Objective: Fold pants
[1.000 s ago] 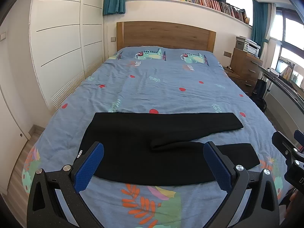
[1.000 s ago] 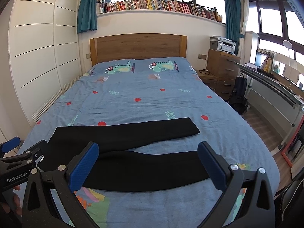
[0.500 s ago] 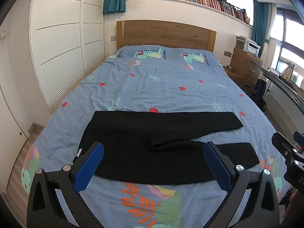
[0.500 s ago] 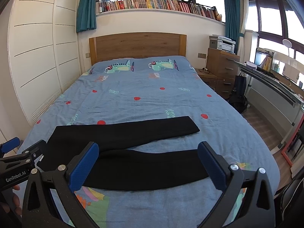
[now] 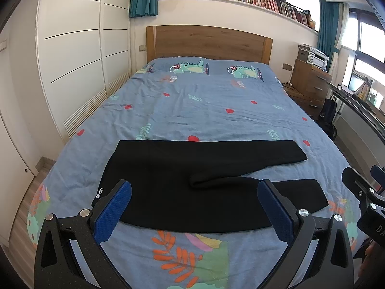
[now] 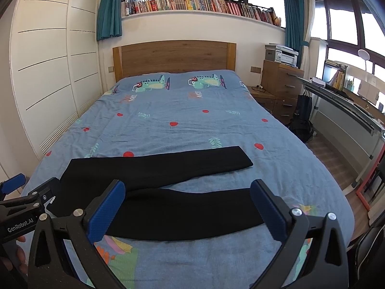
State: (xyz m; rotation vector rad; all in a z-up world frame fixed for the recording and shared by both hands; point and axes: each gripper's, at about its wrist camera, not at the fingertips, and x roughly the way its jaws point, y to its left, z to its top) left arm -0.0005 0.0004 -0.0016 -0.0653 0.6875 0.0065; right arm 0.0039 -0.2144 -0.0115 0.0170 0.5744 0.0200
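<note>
Black pants lie flat across the near end of the bed, waistband to the left, two legs spread to the right in a narrow V. In the right wrist view the same pants show both leg ends. My left gripper hovers open above the near edge of the pants, holding nothing. My right gripper is open too, above the nearer leg. Each gripper shows at the edge of the other's view: the right gripper at the right edge, the left gripper at the left edge.
The bed has a blue patterned cover and a wooden headboard. White wardrobes line the left. A wooden dresser with a printer, a desk and a dark bag stand on the right.
Both views have drifted slightly, so the pants sit a little higher in frame. The pants lie as before and both grippers stay open.
</note>
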